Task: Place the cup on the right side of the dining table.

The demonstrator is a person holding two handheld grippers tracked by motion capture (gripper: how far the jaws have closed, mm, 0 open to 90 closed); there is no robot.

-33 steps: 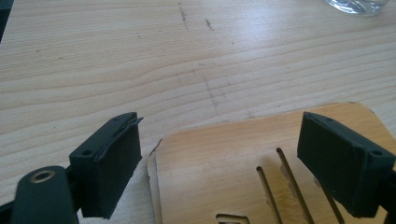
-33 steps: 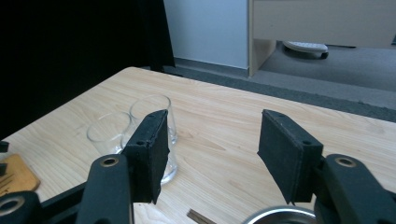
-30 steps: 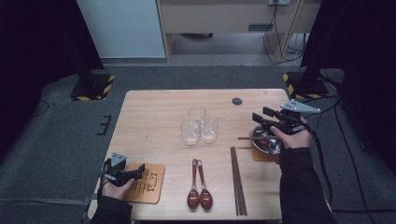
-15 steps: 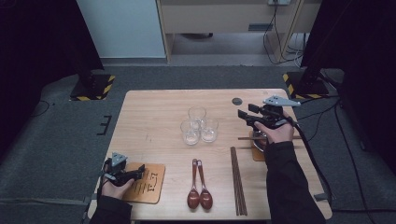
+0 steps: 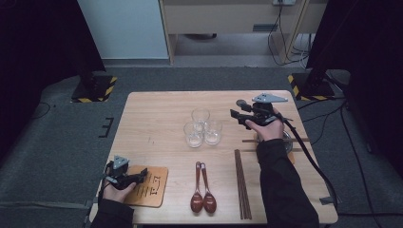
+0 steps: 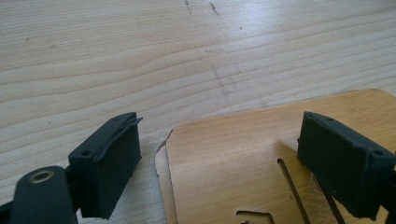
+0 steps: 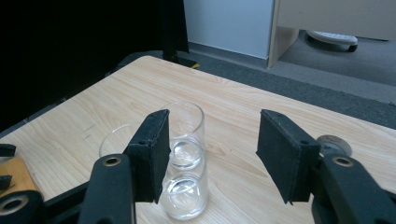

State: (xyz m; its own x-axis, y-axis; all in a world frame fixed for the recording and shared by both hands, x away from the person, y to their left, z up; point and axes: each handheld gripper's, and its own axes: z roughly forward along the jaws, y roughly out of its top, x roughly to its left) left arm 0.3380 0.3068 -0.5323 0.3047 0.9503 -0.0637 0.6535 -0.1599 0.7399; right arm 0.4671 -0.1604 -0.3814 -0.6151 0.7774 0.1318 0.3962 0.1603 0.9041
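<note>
Three clear empty glasses (image 5: 202, 127) stand bunched at the middle of the wooden table (image 5: 157, 118). My right gripper (image 5: 235, 115) hovers just to their right, pointing at them, jaws open and apart from the glass. In the right gripper view the glasses (image 7: 187, 140) sit ahead and slightly left of the gap of the right gripper (image 7: 212, 140). My left gripper (image 5: 141, 174) rests low at the front left over a wooden board (image 5: 151, 186) with dark markings. In the left gripper view the left gripper (image 6: 224, 158) is open, straddling the board's corner (image 6: 243, 154) without pressing on it.
Two brown spoons (image 5: 202, 192) and a bundle of dark chopsticks (image 5: 242, 190) lie near the front edge. A bowl (image 5: 286, 140) on a mat sits behind my right wrist. A small dark disc (image 5: 241, 102) lies beyond the right gripper.
My right gripper has travelled left, from above the bowl at the right edge to a spot beside the glasses. The left gripper has stayed on the board.
</note>
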